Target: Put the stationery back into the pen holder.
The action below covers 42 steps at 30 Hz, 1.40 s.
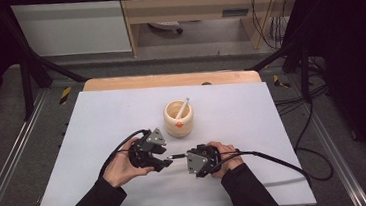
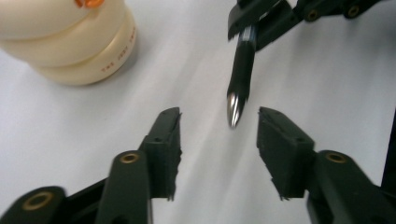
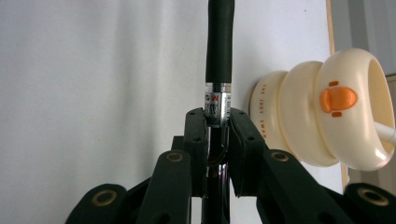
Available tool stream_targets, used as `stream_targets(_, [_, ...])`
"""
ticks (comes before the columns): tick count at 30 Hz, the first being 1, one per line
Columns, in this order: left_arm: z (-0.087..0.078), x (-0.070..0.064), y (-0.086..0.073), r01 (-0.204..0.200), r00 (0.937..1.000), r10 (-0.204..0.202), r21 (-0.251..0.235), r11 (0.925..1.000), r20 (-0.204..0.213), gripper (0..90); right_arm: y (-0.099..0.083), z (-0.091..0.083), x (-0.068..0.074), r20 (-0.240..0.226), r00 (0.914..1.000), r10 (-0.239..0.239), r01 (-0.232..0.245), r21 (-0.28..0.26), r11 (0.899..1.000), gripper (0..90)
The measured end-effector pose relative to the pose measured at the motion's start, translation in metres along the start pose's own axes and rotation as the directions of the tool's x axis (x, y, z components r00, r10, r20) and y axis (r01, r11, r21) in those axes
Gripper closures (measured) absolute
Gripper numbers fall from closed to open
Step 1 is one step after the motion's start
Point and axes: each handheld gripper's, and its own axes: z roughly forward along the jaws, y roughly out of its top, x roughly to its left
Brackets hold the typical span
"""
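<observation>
Just in front of the cream cup (image 1: 179, 118) on the surface (image 1: 97, 120), the right claw (image 1: 188, 157) grips a black pen (image 2: 241, 74); the left claw (image 2: 218, 140), wide, should close squarely around its silver tip.

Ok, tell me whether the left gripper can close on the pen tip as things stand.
Probably yes. The left gripper is open, and the pen, clamped in the right gripper, points its silver tip into the gap between the jaws. Nothing sits between them; the cream pot stands off to the side.
</observation>
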Motion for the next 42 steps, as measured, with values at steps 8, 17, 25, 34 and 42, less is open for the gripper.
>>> stream_targets(8, [-0.007,0.007,-0.028,0.02,0.9963,-0.024,-0.049,0.9986,-0.082,23.6,-0.007,0.0,-0.007,-0.002,0.9973,0.073,-0.073,-0.001,0.997,79.5])
stream_targets(17, [-0.014,0.018,-0.063,0.092,0.9846,-0.105,-0.093,0.9913,-0.14,9.5,-0.017,-0.005,-0.015,0.002,0.9778,0.209,-0.209,-0.013,0.978,79.6])
stream_targets(25, [-0.019,0.026,-0.095,0.168,0.9684,-0.187,-0.125,0.9778,-0.165,6.1,-0.024,-0.012,-0.025,0.005,0.9381,0.346,-0.346,-0.031,0.938,79.7])
stream_targets(34, [-0.024,0.03,-0.125,0.225,0.9496,-0.255,-0.167,0.9599,-0.183,5.4,-0.029,-0.016,-0.035,-0.004,0.8704,0.492,-0.491,-0.07,0.868,79.7])
stream_targets(42, [-0.031,0.035,-0.146,0.27,0.9288,-0.309,-0.196,0.9427,-0.205,4.7,-0.03,-0.02,-0.044,-0.025,0.7805,0.625,-0.622,-0.137,0.771,79.7])
